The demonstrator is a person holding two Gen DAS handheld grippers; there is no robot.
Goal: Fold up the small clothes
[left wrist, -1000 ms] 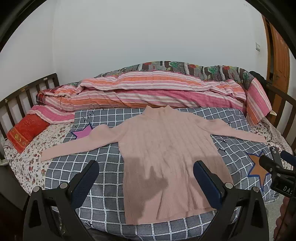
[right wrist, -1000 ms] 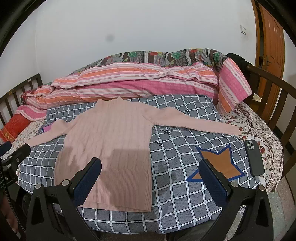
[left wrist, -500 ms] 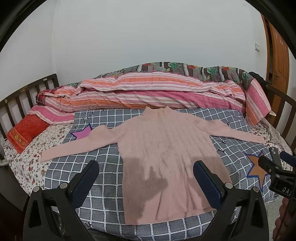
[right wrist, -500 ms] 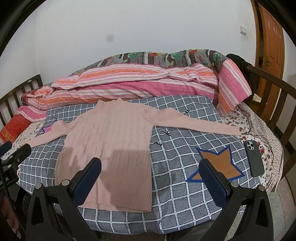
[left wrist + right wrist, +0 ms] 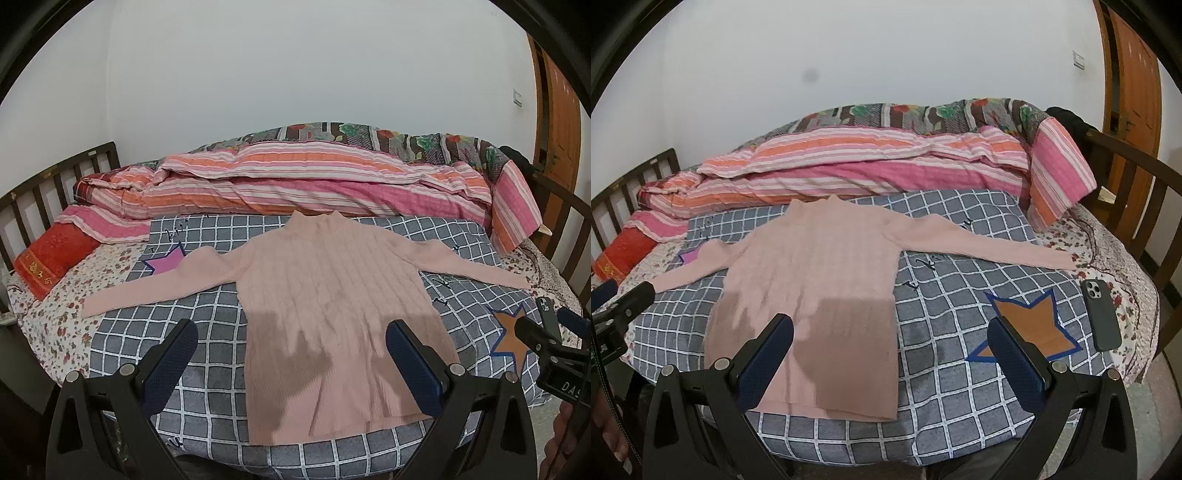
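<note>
A pink ribbed sweater (image 5: 332, 295) lies flat and face up on a grey checked blanket (image 5: 207, 310), both sleeves spread sideways, collar toward the far wall. My left gripper (image 5: 291, 350) hangs open above the near edge of the bed, its fingers straddling the sweater's lower left part. In the right wrist view the same sweater (image 5: 820, 280) sits left of centre. My right gripper (image 5: 890, 347) is open too, hovering over the hem's right side and the blanket (image 5: 960, 332). Neither gripper touches the cloth.
Rolled striped quilts (image 5: 314, 184) line the far side. A red pillow (image 5: 48, 258) lies at the left, a dark phone (image 5: 1102, 314) at the right edge. Wooden rails (image 5: 1137, 184) flank the bed. Star patches (image 5: 1030, 325) mark the blanket.
Both views have barely shifted; the sweater sits slightly lower in frame. Both grippers stay open and nothing was touched.
</note>
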